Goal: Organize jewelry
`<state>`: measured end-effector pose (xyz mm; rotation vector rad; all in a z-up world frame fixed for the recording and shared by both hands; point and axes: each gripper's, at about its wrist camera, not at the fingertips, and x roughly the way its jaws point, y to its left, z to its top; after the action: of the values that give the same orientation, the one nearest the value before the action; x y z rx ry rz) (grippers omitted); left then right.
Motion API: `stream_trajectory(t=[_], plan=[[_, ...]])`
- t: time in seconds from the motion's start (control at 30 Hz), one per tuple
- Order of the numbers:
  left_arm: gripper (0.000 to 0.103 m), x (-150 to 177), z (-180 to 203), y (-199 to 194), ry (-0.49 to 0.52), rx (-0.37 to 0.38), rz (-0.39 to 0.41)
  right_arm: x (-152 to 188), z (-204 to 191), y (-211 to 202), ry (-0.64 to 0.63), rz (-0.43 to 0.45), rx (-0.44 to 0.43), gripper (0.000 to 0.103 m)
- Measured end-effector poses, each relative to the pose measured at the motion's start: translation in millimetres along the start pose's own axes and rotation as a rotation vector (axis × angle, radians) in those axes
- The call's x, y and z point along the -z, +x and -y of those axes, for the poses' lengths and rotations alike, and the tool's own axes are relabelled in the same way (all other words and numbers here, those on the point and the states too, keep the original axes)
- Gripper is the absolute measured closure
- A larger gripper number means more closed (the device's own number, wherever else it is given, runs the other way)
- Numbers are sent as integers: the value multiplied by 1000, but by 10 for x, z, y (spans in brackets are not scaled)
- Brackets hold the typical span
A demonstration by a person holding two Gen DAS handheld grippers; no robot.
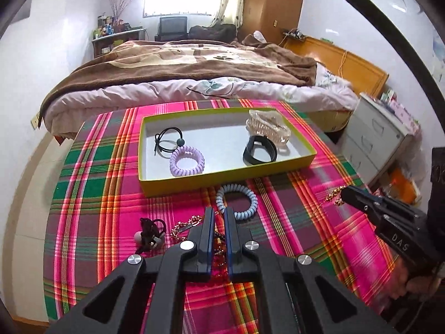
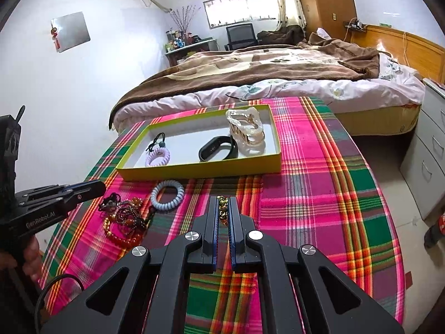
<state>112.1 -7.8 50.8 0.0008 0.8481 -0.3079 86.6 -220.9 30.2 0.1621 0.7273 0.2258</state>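
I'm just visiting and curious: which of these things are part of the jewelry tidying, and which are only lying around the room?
Part of the job:
- yellow-green cardboard tray
- pale blue spiral hair tie
- gold chain in the right gripper
- red and amber bead bracelets
- left gripper, closed on the beads

Just lying about:
- brown blanket
- white drawer cabinet

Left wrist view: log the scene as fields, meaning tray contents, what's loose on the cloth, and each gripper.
tray: yellow-green, open, far side of cloth
in tray: black tie, purple coil, black band, clear clip
loose on cloth: blue coil, bead pile, dark tie, rose chain
left gripper: shut above the bead pile; whether it holds anything is unclear
right gripper: shut on gold chain
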Motion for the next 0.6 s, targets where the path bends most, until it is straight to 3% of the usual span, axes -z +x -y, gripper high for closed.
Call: stream_trajectory(t=[0.13, 0.2, 0.27, 0.53, 0.57, 0.6], plan=[[91, 77, 77, 109, 49, 29, -45, 18, -9, 24, 1, -7, -2, 97], [64, 135, 149, 219, 81, 14, -75, 35, 0, 34, 3, -13, -2, 97], [52, 181, 209, 304, 110, -1, -96, 42, 4, 32, 1, -15, -1, 97], [51, 292, 305, 647, 174, -96, -173, 41, 40, 47, 11, -15, 4, 97], [53, 295, 311, 655, 176, -101, -169, 44, 46, 50, 14, -16, 5, 97], [65, 299, 312, 653, 176, -109, -163, 42, 53, 55, 16, -17, 5, 97]])
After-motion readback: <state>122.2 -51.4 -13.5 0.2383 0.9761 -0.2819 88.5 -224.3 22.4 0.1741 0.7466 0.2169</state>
